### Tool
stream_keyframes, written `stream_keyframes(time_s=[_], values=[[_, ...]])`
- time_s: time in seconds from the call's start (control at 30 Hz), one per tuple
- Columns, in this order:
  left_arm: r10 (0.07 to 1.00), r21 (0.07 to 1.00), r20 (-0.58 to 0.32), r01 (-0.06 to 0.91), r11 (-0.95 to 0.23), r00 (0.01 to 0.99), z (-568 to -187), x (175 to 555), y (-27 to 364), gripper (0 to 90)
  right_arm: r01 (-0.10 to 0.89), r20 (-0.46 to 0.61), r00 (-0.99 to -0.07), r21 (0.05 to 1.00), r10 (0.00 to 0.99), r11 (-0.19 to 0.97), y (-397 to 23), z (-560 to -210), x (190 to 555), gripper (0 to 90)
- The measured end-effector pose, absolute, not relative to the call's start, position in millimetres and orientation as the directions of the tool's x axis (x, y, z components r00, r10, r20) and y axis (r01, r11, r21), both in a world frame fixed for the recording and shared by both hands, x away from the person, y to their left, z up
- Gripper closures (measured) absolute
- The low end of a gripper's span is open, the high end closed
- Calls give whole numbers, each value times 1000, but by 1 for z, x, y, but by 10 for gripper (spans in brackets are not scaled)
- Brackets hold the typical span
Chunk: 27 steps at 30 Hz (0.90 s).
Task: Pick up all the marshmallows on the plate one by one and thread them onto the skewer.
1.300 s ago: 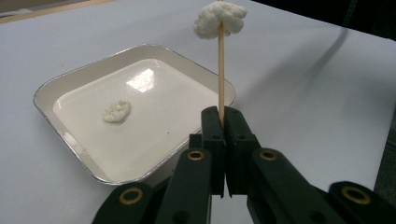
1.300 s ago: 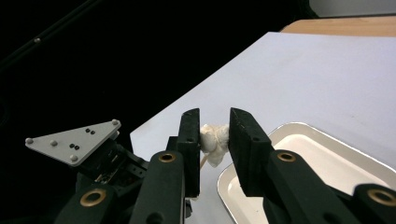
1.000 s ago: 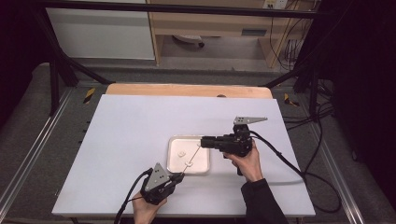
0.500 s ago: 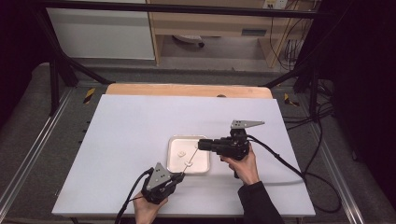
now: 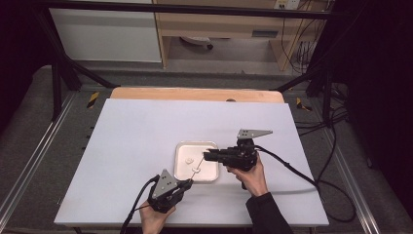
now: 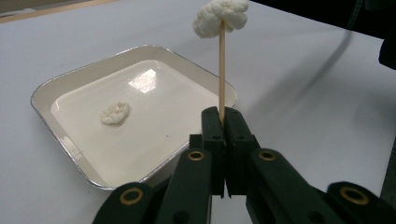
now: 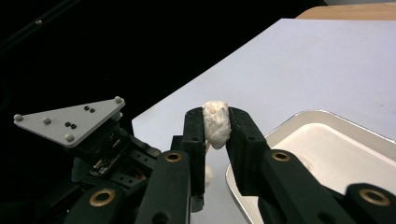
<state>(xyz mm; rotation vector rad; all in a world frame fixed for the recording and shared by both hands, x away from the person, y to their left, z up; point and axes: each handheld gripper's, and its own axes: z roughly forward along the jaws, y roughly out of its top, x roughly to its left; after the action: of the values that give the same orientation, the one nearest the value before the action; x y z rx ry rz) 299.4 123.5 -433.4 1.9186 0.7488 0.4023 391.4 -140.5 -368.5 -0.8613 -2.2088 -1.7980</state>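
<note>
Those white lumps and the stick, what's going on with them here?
A person is threading white cauliflower-like pieces onto a thin wooden skewer. The left claw is shut on the skewer, which already carries one piece at its tip. The right claw pinches a second piece beside the left one, over the near edge of the shallow metal tray. One more piece lies in the tray.
</note>
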Motion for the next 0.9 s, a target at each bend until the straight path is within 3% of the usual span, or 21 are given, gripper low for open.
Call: stream_keyframes(time_s=[0.67,0.73,0.8,0.9], values=[[653,891,-46,327,-314,756,-434,300,119,885,512,454,-833,849,315,129,-136,-375,386,810],[644,914,-69,307,-266,762,-431,299,120,885,520,460,-832,841,310,148,-135,-376,386,811],[670,914,-31,293,-282,741,-423,298,118,885,535,463,-832,816,306,221,-126,-387,385,807],[677,910,-31,301,-286,736,-421,299,120,885,528,463,-835,826,297,198,-120,-393,382,800]])
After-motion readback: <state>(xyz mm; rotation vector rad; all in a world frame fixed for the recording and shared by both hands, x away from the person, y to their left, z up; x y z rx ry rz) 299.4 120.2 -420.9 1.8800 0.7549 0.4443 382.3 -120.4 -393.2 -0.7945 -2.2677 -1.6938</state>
